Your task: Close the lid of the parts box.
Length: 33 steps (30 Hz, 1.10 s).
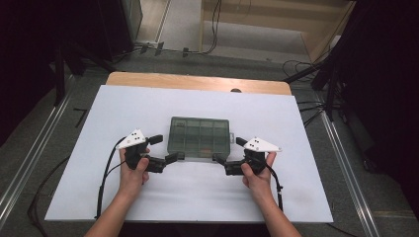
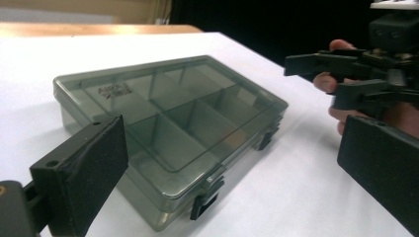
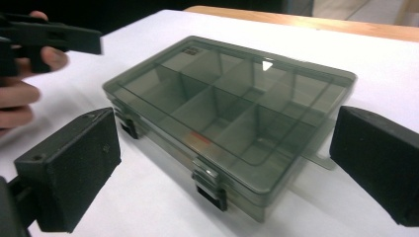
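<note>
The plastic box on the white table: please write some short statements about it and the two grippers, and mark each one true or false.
1. The lid of the plastic box is closed. True.
2. The left gripper is shut on the box. False: its jaws stand open, and no pad presses on the box.
3. The box has two dark latches on its front side. True.
4. The box stands on the bare wooden table edge. False: it rests on the white table sheet.
5. The right gripper is open, beside the box's near right corner. True.
6. The box is not see-through. False: its dividers show through the lid.
</note>
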Tool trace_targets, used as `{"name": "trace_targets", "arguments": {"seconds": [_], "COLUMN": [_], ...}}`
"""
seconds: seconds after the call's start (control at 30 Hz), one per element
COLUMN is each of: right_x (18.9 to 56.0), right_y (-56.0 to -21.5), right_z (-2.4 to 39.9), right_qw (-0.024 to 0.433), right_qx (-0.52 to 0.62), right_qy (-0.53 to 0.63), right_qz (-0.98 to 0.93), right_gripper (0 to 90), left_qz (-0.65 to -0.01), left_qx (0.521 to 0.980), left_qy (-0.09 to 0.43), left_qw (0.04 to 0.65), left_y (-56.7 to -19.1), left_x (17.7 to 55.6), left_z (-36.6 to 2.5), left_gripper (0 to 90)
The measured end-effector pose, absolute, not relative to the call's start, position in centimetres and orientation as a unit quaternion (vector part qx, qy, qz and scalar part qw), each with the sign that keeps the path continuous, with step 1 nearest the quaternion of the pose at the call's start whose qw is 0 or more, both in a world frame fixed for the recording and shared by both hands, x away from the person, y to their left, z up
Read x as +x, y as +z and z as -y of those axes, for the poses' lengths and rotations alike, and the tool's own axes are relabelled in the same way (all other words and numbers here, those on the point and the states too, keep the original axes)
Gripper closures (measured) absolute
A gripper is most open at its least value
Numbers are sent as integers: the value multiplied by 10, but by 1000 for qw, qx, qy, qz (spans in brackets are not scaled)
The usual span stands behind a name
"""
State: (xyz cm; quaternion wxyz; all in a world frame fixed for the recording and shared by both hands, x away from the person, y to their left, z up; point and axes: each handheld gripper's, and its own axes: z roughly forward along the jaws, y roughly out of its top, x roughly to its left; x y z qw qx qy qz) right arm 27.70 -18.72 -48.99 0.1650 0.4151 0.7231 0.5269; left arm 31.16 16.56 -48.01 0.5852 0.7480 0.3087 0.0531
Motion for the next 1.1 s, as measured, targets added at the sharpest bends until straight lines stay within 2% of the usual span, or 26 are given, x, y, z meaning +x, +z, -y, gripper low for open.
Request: {"name": "trace_targets", "arguments": {"seconds": [0.53,1.1], "right_x": [269,258], "right_y": [-481,-484], "right_z": [206,238], "right_qw": [188,201], "right_qx": [425,440], "right_qy": [529,518], "right_qz": [-711,-706], "right_gripper": [0,0], "left_qz": [-301,-313], "left_qx": [763,761], "left_qy": [88,95], "left_qw": [566,560], "left_y": [-477,-479], "left_x": [297,289], "left_z": [-184,-209], "left_gripper": [0,0]}}
